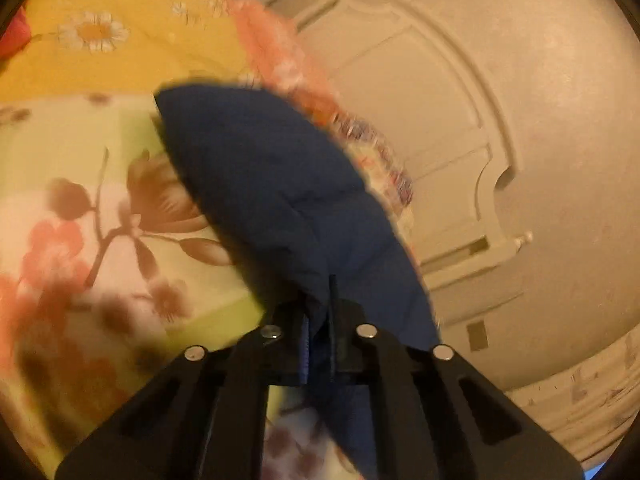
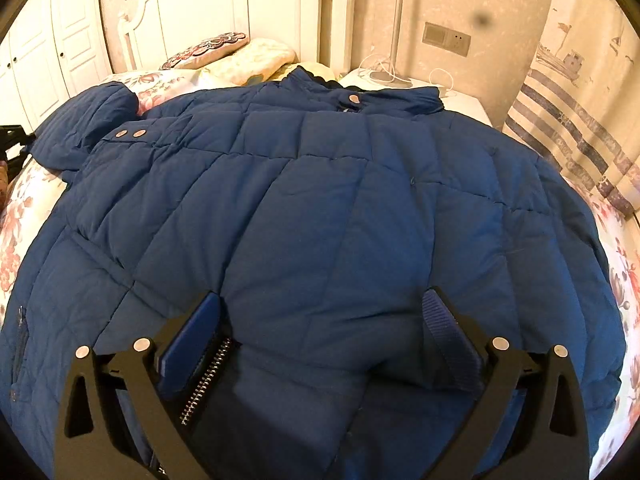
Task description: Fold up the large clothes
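Note:
A big navy quilted jacket point(image 2: 320, 200) lies spread over the bed, collar point(image 2: 360, 98) towards the headboard and zipper edge point(image 2: 206, 380) nearest me. My right gripper point(image 2: 320, 320) hovers low over the jacket's near hem. It is open wide, with puffy fabric bulging between its fingers point(image 2: 448, 328) but not pinched. The left sleeve point(image 2: 80, 132) is bunched up at the far left. In the left wrist view my left gripper point(image 1: 320, 316) is shut on a fold of the navy fabric point(image 1: 260, 168), which is lifted off the bedding. That view is blurred.
The bed carries a floral sheet point(image 1: 100, 220) and a yellow daisy-print cover point(image 1: 120, 32). Pillows point(image 2: 224, 52) lean at the white headboard point(image 2: 224, 4). A nightstand point(image 2: 460, 100) with a lamp pole and cables stands at the right, beside a striped curtain point(image 2: 568, 128). White wardrobe doors point(image 2: 48, 52) are at the left.

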`<state>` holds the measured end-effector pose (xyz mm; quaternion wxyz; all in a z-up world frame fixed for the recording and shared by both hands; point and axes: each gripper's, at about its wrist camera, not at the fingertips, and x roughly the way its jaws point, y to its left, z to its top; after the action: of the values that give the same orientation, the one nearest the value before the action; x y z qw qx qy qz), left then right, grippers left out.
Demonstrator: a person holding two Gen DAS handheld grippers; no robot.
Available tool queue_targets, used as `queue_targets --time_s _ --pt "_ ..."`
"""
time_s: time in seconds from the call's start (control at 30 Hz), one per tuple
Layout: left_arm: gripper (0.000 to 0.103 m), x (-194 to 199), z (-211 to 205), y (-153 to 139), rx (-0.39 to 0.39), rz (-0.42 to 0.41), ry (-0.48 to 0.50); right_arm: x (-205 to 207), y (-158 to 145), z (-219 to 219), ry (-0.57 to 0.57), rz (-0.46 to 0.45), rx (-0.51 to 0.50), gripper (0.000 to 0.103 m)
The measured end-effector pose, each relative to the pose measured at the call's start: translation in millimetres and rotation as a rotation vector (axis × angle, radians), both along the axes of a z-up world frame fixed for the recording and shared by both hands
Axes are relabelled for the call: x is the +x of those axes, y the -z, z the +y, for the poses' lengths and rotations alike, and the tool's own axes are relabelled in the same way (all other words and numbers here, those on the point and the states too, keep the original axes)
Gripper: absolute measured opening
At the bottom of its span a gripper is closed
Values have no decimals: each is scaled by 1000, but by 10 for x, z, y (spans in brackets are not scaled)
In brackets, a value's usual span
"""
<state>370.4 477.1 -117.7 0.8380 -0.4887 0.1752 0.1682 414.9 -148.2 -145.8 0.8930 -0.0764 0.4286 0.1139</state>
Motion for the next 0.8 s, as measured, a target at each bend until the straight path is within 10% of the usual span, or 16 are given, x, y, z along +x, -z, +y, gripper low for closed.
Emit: queue_targets --time_s 0.13,0.27,0.47,0.6,0.67,0.8 --pt "4 -215 -977 -618 258 -141 71 -43 -69 -87 39 -43 45 94" --pt "4 -225 -2376 -1157 539 -255 352 -196 -238 -622 217 -182 328 89" --pt "8 58 -4620 -804 875 -98 887 -351 -277 -1185 451 -318 527 89" --pt "16 374 -5261 76 865 209 1080 -455 -318 -1391 525 -392 584 91" --pt "19 362 -5322 168 913 233 1082 -412 -267 -1467 554 -357 610 91" --pt "63 172 -5270 59 850 149 1168 -359 -212 -1538 568 -321 635 91"
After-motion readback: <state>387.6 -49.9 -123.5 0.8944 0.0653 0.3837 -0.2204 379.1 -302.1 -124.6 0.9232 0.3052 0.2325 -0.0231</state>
